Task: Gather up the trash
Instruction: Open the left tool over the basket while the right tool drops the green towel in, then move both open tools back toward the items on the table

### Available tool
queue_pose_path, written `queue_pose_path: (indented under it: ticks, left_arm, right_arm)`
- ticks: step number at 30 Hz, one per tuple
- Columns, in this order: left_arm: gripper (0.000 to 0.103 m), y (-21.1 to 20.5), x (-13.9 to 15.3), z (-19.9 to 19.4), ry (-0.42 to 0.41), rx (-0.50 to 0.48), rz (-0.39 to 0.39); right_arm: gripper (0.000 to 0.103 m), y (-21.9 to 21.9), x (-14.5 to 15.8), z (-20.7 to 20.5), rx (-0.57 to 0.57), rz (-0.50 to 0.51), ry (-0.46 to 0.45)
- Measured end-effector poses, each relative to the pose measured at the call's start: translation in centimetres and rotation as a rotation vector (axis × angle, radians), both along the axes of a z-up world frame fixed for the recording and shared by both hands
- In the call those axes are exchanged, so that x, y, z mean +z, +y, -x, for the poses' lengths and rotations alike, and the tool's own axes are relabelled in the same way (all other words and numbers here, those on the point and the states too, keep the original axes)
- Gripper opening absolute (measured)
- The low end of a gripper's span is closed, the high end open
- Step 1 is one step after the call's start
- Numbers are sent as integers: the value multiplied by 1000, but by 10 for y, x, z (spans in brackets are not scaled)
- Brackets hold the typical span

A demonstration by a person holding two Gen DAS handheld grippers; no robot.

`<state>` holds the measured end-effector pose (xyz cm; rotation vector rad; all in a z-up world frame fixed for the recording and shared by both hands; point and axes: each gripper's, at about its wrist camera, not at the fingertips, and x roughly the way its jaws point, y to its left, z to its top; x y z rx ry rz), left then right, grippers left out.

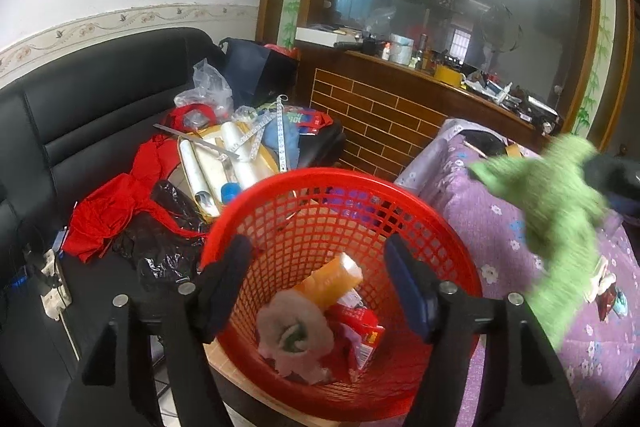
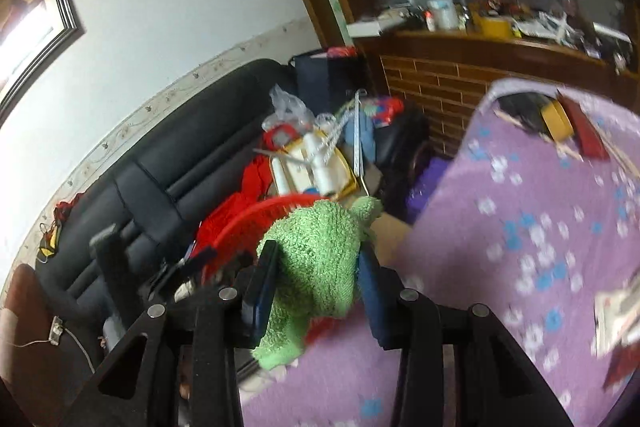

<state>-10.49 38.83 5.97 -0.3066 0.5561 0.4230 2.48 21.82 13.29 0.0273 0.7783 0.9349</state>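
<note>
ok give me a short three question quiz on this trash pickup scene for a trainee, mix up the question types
1. True or false: the right tongs are shut on the green cloth.
2. Multiple choice: what colour is the mesh basket in front of the left tongs? A) blue B) red C) white
3. Short answer: name one item already lying in the basket.

Key
1. True; both pads press the cloth's sides.
2. B.
3. The orange tube, the crumpled tissue wad or the red packet. The left tongs stand open over it, holding nothing.
</note>
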Motion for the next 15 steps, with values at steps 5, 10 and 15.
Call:
queue_pose_path:
  ticks: [5, 10, 15]
  left_arm:
    - [68, 7, 6, 17, -28, 40, 9]
    - [69, 1, 12, 30, -53, 48, 4]
    - [69, -32, 22, 29, -78, -17, -26]
  right_arm:
    - [52, 25, 0, -10, 9, 1, -5]
    - [52, 0, 0, -2, 8, -19, 5]
    - [63, -46, -9, 20, -43, 33, -28]
